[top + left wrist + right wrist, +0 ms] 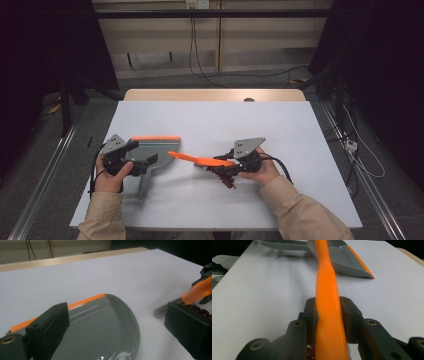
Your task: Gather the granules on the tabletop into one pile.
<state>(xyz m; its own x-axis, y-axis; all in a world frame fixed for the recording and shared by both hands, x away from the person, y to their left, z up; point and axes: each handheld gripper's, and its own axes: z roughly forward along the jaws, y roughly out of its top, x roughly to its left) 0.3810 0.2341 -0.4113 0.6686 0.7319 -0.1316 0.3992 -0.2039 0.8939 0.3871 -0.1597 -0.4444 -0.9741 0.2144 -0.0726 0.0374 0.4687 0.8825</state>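
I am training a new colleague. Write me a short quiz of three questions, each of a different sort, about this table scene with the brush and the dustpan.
1. True or false: the right gripper is shut on the orange brush.
2. Where does the dark red debris lie? A) inside the dustpan B) on the table under the brush C) on the floor
3. Fill in: the grey dustpan has a front lip of ____ colour.

Key
1. True: both pads press the handle in the right gripper view.
2. B: it lies on the white table, apart from the dustpan.
3. Orange.
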